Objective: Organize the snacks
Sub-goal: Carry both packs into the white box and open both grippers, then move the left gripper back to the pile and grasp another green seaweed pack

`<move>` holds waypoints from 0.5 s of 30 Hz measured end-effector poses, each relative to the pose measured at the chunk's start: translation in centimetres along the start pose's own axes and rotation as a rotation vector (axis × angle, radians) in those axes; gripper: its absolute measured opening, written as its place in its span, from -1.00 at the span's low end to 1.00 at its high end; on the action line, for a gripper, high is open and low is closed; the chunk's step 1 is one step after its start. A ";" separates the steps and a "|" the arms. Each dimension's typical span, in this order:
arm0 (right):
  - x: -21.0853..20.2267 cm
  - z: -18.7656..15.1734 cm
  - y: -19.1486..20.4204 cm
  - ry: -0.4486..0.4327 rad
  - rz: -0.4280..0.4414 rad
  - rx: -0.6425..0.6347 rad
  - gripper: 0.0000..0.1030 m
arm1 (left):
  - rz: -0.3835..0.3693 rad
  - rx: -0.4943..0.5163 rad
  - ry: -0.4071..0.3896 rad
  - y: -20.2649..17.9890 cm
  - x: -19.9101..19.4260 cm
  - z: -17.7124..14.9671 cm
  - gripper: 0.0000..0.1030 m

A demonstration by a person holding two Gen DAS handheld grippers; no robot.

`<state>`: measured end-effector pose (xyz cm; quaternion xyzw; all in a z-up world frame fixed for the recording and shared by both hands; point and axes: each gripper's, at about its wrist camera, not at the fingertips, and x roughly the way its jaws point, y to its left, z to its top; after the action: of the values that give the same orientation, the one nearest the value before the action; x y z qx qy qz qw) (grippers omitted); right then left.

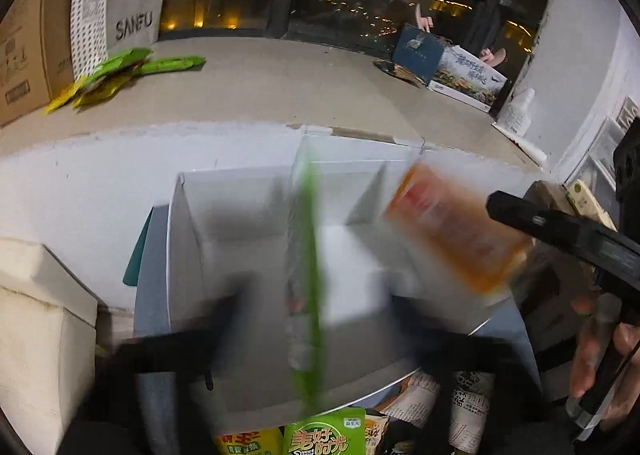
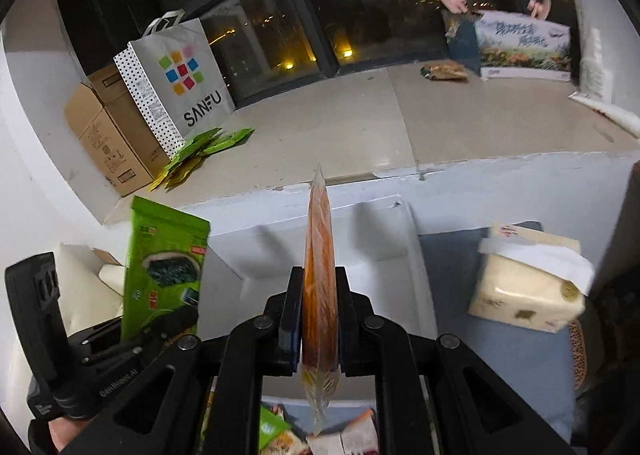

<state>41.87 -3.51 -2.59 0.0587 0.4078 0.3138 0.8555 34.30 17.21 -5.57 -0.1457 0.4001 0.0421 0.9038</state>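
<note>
Orange packet (image 2: 319,279) upright, pinched by right gripper (image 2: 319,319) | left gripper (image 2: 160,329) pinches green packet (image 2: 164,267)

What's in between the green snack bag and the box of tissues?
The orange snack bag, pinched edge-on in the right tool, stands between the green snack bag and the tissue pack, above the white divided box. The right wrist view shows this.

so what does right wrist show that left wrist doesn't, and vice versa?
Only right wrist: the tissue pack and the green packet's printed face. Only left wrist: the orange packet's broad face, and the snack packets at the bottom edge. Both: the white divided box, the SANFU bag, and each gripper, left and right, shut on a packet.
</note>
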 end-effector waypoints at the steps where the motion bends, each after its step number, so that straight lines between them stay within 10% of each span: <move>1: 0.4 0.0 -0.3 0.015 0.008 0.021 -0.21 | -0.011 0.006 -0.026 0.1 -0.4 -0.4 1.00; 2: 0.5 -0.1 -0.6 0.022 0.015 0.030 0.77 | 0.004 0.017 -0.036 0.2 -0.8 -0.8 1.00; 3: 0.4 -0.3 -0.7 0.014 0.023 0.032 0.99 | 0.030 0.030 -0.036 0.4 -0.9 -1.0 1.00; 15: -6.9 -2.8 -0.5 -0.119 0.112 -0.020 1.00 | 0.018 0.209 -0.287 -1.0 -11.7 -6.4 1.00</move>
<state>36.84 -8.34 -0.04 0.0914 0.3490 0.3612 0.8599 22.03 14.86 -0.86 -0.0399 0.2705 0.0286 0.9615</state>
